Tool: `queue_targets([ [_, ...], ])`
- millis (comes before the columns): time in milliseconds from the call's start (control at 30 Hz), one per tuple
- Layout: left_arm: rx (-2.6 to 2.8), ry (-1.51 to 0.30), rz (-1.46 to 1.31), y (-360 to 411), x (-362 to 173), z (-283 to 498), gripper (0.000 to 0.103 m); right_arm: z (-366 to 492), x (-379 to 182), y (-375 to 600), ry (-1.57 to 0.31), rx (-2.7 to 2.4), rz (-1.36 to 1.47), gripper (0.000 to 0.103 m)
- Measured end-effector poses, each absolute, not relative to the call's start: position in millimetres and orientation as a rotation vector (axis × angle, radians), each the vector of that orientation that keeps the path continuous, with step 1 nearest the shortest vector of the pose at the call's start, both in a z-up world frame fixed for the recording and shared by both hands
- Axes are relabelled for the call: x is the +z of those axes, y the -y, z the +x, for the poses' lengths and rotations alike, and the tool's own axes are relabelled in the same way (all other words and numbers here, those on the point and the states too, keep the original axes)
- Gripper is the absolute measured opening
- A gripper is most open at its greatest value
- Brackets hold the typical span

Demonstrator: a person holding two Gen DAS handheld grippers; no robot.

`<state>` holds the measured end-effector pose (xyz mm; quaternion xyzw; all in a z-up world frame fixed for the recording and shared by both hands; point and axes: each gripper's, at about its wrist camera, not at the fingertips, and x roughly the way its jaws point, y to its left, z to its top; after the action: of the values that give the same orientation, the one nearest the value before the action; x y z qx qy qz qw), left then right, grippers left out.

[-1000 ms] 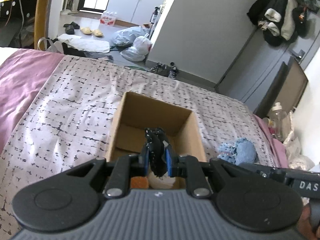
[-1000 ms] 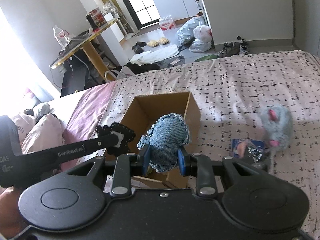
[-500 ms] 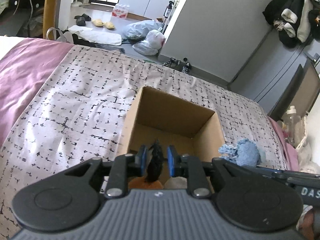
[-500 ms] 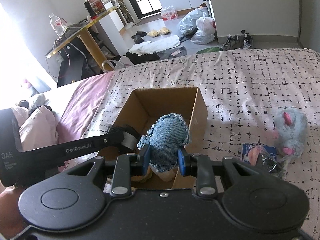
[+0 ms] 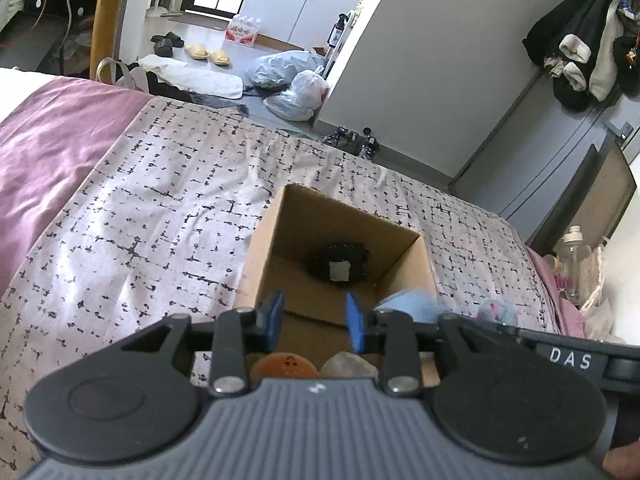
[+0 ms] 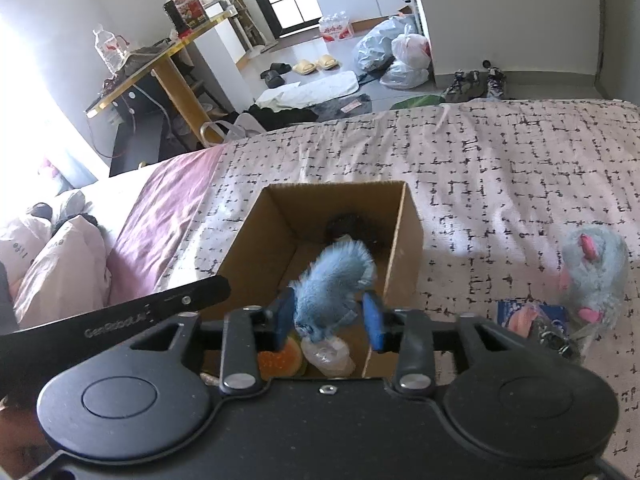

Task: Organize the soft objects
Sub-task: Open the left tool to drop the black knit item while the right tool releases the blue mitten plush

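Observation:
An open cardboard box [image 5: 260,252] [image 6: 412,236] stands on the patterned bedspread. My left gripper [image 5: 315,321] is open and empty over the box's near edge. A black frilly soft piece [image 5: 338,262] with a white patch lies at the far end of the box floor, also in the right wrist view [image 6: 346,226]. My right gripper [image 6: 332,322] is open over the box; the blue denim soft piece [image 6: 334,286] is blurred between its fingers, dropping free. An orange soft toy [image 6: 278,358] and a pale one [image 6: 330,356] lie in the box's near end.
A grey plush mouse [image 6: 596,270] and a small blue packet [image 6: 528,316] lie on the bed right of the box. Pillows [image 6: 52,264] lie at the left. A purple sheet [image 5: 48,148] covers the left of the bed. A bottle [image 5: 574,256] stands by the bed's right edge.
My left gripper opened and the black frilly piece dropped to the box floor. My right gripper opened over the box and the denim piece is falling out of it.

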<state>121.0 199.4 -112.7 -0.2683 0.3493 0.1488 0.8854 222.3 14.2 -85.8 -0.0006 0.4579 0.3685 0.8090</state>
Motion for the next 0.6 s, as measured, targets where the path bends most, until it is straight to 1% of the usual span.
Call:
queue_targets([
  [33,0.304,-0.727,-0.556,-199,-112,121,0.039,222,-85,-13,-0.979,0.787,-0.003,0.046],
  [67,0.299,-0.727,-0.551,-197,-110,120,0.046,222,-83,-11,-0.978,0.788,-0.004,0.049],
  [100,0.298,-0.733,-0.543,-195,-109,121,0.056,221,-82,-9,-0.976,0.787,-0.003,0.051],
  [133,0.303,-0.743,-0.534,-193,-108,121,0.061,220,-81,-6,-0.975,0.786,-0.004,0.051],
  [167,0.310,-0.750,-0.527,-191,-108,122,0.069,220,-80,-3,-0.974,0.786,-0.008,0.051],
  [200,0.317,-0.749,-0.524,-189,-107,121,0.074,219,-79,0,-0.975,0.788,-0.010,0.051],
  [267,0.335,-0.749,-0.506,-185,-104,121,0.079,218,-79,6,-0.985,0.792,-0.011,0.052],
  [333,0.344,-0.748,-0.483,-181,-102,121,0.081,216,-80,12,-0.990,0.789,-0.012,0.056],
  [433,0.358,-0.734,-0.487,-179,-99,117,0.091,213,-81,24,-0.991,0.781,-0.022,0.061],
  [467,0.360,-0.729,-0.495,-178,-97,115,0.096,212,-79,28,-0.987,0.782,-0.024,0.065],
  [500,0.358,-0.725,-0.502,-178,-96,113,0.102,211,-78,33,-0.982,0.781,-0.024,0.072],
  [533,0.367,-0.725,-0.495,-176,-94,111,0.103,210,-77,38,-0.975,0.780,-0.020,0.076],
  [567,0.377,-0.722,-0.483,-174,-92,109,0.103,210,-75,44,-0.971,0.780,-0.011,0.083],
  [600,0.379,-0.718,-0.476,-172,-90,107,0.103,209,-73,50,-0.970,0.785,0.006,0.086],
])
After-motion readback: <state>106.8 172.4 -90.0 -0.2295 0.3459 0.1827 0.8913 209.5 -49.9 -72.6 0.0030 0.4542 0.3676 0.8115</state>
